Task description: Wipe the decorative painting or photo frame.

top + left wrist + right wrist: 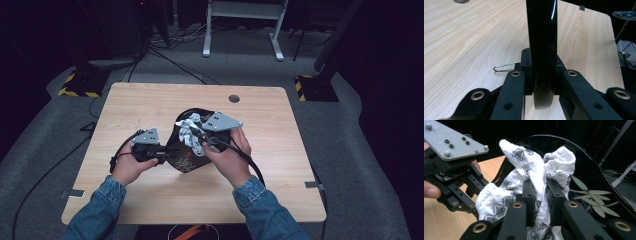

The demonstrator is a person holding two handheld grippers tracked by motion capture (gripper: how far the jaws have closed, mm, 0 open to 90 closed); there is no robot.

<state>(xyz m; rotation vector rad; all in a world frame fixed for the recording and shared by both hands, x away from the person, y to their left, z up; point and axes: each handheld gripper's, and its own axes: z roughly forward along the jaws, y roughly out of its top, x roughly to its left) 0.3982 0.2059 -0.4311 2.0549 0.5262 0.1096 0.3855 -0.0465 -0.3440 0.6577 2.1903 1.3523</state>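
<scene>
1. The black plate (pixel 187 159) with a leaf pattern stands tilted up on its edge near the middle of the wooden table (pixel 280 145), held between my two grippers. In my right gripper view I see the inner face of the plate (pixel 596 182), dark and glossy, with pale green leaves printed on it.
2. A white cloth (pixel 191 131) with a grey woven pattern is bunched against that inner face. In my right gripper view the cloth (pixel 534 172) rises in two crumpled peaks above the jaws.
3. My right gripper (pixel 206 143) has its jaws pinched narrow on a fold of the cloth, pressing it to the plate; my right gripper (pixel 541 195) shows the fabric squeezed between the two black jaws.
4. My left gripper (pixel 161 154) grips the plate's left rim. In my left gripper view the left gripper (pixel 541 82) is closed tight on the thin black edge of the plate (pixel 541 32), which stands upright between the jaws.
5. A small wire clip (pixel 505 67) lies on the table (pixel 469 45) just beside the left jaws.
6. Both my sleeves are blue denim.
7. A round cable hole (pixel 234 98) sits at the table's far edge.
</scene>
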